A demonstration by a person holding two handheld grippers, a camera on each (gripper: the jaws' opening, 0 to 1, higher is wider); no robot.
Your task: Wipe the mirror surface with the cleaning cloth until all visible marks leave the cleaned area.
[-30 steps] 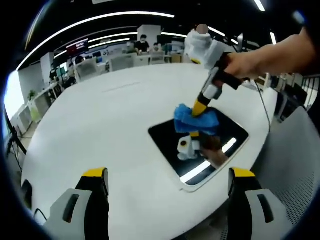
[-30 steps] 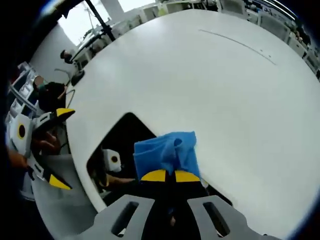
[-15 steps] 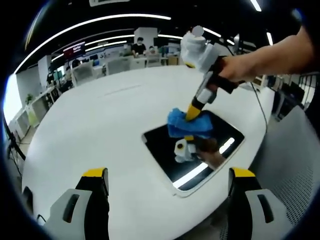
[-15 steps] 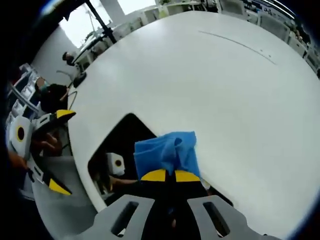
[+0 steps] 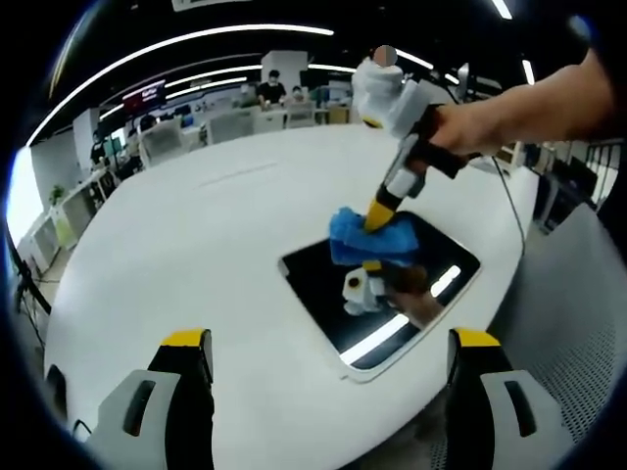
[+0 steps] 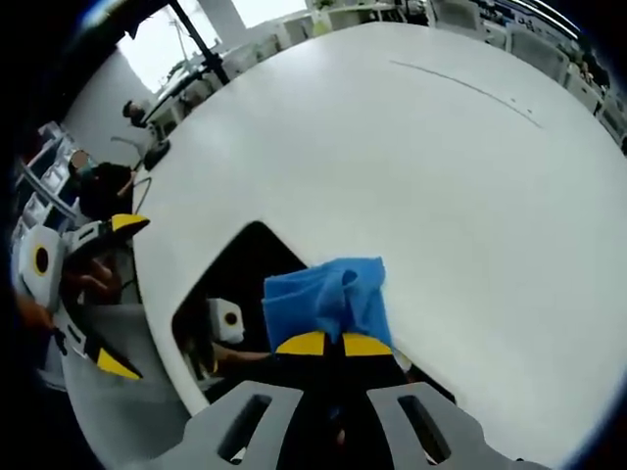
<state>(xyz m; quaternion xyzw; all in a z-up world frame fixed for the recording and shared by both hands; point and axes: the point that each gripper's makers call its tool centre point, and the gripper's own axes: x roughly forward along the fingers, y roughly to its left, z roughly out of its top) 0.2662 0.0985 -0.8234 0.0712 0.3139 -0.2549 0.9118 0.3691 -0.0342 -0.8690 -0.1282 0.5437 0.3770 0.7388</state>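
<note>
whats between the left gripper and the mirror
Nothing: in the left gripper view, bare white table runs from the open left gripper up to the mirror, where the right gripper presses the blue cloth.

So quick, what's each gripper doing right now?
Left gripper: open, holding nothing.
Right gripper: shut on the blue cloth, over the mirror.

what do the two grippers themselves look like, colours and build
Both match: light grey moulded jaws with slot cut-outs, each ending in a yellow tip over black pads. The left gripper shows this in its own view. The right gripper shows the same in its view; seen in the left gripper view, it has a black handle, a white housing on top and a thin dark cable trailing off. No sleeve is visible on the forearm.
</note>
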